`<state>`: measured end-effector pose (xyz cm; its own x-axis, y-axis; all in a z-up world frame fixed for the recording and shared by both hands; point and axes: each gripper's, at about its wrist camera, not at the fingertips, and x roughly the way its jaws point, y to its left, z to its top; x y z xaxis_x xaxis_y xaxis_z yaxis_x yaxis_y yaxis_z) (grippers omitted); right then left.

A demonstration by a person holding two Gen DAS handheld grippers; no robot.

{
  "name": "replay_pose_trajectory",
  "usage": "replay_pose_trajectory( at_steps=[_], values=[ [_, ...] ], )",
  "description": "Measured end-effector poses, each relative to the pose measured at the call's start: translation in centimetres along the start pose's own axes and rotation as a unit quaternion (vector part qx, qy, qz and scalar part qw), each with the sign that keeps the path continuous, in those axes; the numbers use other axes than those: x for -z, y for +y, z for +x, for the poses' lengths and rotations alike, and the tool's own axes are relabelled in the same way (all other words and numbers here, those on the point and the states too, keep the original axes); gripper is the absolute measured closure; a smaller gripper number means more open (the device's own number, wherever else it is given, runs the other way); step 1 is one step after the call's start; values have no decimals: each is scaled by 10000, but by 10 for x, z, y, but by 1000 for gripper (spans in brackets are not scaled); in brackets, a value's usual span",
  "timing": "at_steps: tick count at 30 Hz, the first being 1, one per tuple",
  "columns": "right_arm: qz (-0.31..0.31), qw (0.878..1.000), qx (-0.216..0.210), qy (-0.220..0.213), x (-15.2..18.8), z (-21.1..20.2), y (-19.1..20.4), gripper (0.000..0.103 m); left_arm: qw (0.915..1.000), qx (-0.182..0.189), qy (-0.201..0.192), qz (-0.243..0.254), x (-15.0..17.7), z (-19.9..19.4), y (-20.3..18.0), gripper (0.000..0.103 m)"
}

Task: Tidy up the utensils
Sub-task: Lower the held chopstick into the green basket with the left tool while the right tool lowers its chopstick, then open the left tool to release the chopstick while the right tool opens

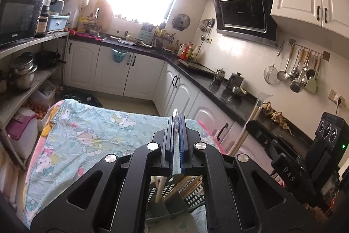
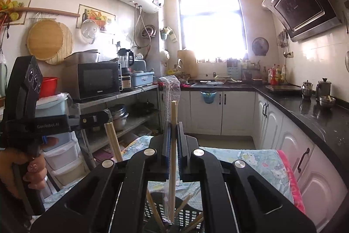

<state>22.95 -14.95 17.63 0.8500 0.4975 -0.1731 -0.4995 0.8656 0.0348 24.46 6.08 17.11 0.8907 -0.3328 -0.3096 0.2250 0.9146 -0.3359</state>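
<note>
My left gripper (image 1: 175,121) is shut on a thin clear plastic wrapper (image 1: 175,135) that runs upright between its pads. Below it a black slotted utensil basket (image 1: 185,196) holds wooden chopsticks (image 1: 174,189). My right gripper (image 2: 173,128) is shut on a pair of wooden chopsticks in a clear plastic sleeve (image 2: 173,145), held upright; their lower ends reach into the same basket (image 2: 187,215). The sleeve's crumpled top (image 2: 171,87) sticks up above the chopstick tips. The right gripper body shows in the left wrist view (image 1: 305,163), and the left one in the right wrist view (image 2: 28,124).
The basket stands on a table with a Hello Kitty cloth (image 1: 87,135). A black counter (image 1: 229,97) with white cabinets runs along the right. Metal shelves (image 2: 122,115) with a microwave (image 2: 96,80) stand on the left. More loose chopsticks (image 2: 113,141) lean beside the left gripper.
</note>
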Motion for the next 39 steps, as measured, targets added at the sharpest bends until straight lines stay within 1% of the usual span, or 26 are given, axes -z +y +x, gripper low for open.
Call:
replay_pose_trajectory(
  at_steps=[7,14,22,26,28,29,30,31,32,34,36,37,39],
  values=[
    [-72,9998,149,95,17,10,-3,97,9999,-96,107,-57,17,8,10,101],
    [-107,9995,214,202,34,16,-7,97,9997,-99,168,-109,34,13,15,101],
    [4,9993,268,275,54,24,-12,97,9995,-39,252,-160,52,18,17,101],
    [107,9983,362,444,63,32,-14,97,9994,-55,307,-140,59,20,16,101],
    [153,9975,404,554,66,35,-15,95,9993,-84,336,-149,61,20,17,98],
    [167,9973,408,585,68,35,-15,93,9993,-107,332,-146,62,19,17,90],
    [182,9971,415,605,69,34,-15,84,9993,-113,328,-134,62,18,17,82],
    [193,9972,430,579,70,31,-14,70,9993,-145,317,-98,62,16,16,80],
    [186,9974,417,555,70,29,-14,67,9994,-160,297,-58,62,13,15,78],
    [144,9974,415,576,69,26,-12,67,9994,-197,288,-8,62,9,13,75],
    [169,9972,436,587,69,22,-13,66,9992,-241,327,-20,62,7,14,67],
    [194,9971,430,590,69,20,-13,64,9991,-267,317,-16,62,5,14,67],
    [211,9968,434,629,68,16,-14,61,9992,-289,289,-5,63,0,14,61]
  ],
)
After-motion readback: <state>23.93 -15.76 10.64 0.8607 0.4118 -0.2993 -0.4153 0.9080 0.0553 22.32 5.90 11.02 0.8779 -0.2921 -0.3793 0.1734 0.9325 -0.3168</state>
